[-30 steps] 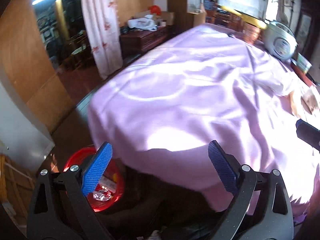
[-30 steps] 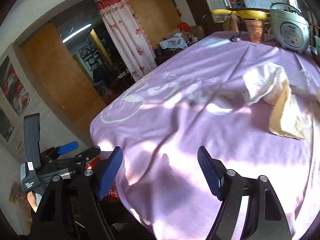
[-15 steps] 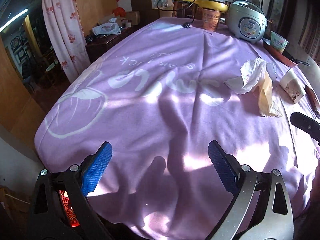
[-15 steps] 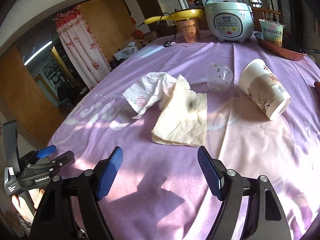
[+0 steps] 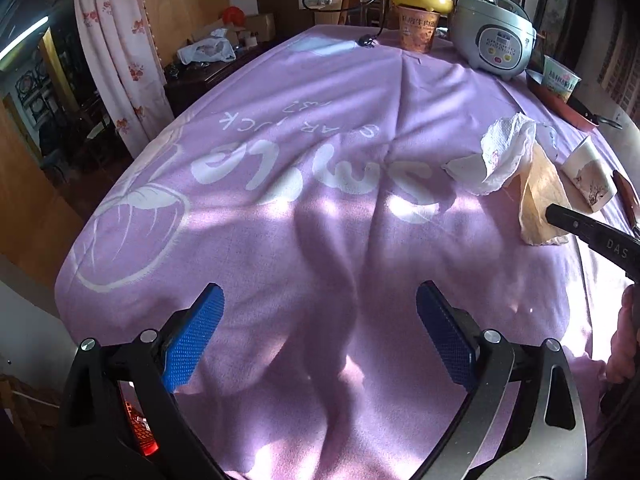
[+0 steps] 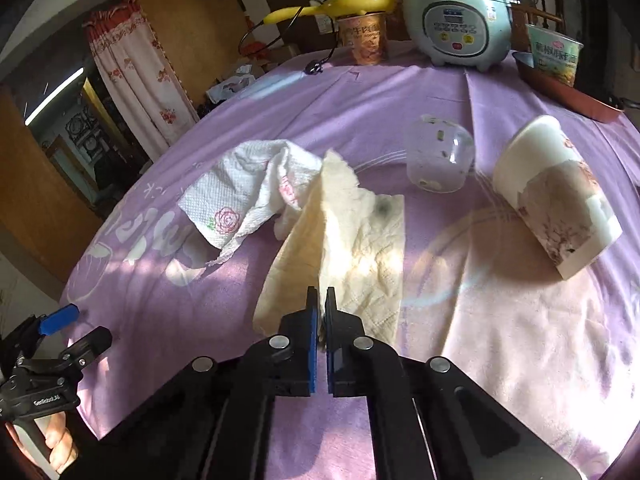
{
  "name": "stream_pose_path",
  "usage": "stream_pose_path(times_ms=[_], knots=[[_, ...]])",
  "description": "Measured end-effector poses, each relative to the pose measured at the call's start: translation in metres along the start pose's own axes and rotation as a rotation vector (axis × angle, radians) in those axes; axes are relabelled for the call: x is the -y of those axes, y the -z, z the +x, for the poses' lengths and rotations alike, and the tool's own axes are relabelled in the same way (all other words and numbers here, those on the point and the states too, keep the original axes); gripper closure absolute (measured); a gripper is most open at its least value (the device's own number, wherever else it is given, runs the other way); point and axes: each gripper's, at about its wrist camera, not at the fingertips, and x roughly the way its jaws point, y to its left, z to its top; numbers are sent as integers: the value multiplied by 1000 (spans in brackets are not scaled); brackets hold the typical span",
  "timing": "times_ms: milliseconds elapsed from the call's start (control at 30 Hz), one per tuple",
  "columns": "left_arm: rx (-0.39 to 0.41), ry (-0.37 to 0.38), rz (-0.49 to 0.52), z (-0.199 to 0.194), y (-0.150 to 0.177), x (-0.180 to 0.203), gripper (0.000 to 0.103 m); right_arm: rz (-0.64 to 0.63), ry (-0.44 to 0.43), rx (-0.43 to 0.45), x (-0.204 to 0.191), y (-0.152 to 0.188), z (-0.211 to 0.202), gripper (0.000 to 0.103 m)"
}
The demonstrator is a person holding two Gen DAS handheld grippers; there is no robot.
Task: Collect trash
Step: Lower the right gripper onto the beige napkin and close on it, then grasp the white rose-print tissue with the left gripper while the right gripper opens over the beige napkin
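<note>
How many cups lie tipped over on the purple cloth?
2: a clear plastic cup beyond the stained napkin, and a white paper cup at the right. More may be hidden outside the views.

A lilac tablecloth (image 6: pixel 500 340) with white lettering carries a pale rice cooker (image 6: pixel 456 20) at its far edge (a copper-coloured tub (image 6: pixel 363 40) just beside it), while a flowered curtain (image 5: pixel 116 52) hangs beyond.
</note>
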Motion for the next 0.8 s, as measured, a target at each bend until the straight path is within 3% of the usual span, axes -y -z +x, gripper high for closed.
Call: stream_pose_path(times_ms=[133,267,633,700,800], knots=[[-5,47,23,6,-15,17,10,78,-15,86,25,6,-24,100],[-8,71,63,14,-35,42,10,193,-54,117,54,10,-35,100],[-45,100,175,46,-73,112,10,211,15,331,64,8,-73,100],[-41,105,155,50,-80,113,10,216,8,343,66,8,-75,100],[-28,114,115,56,-91,110,10,227,-35,291,68,6,-67,97]])
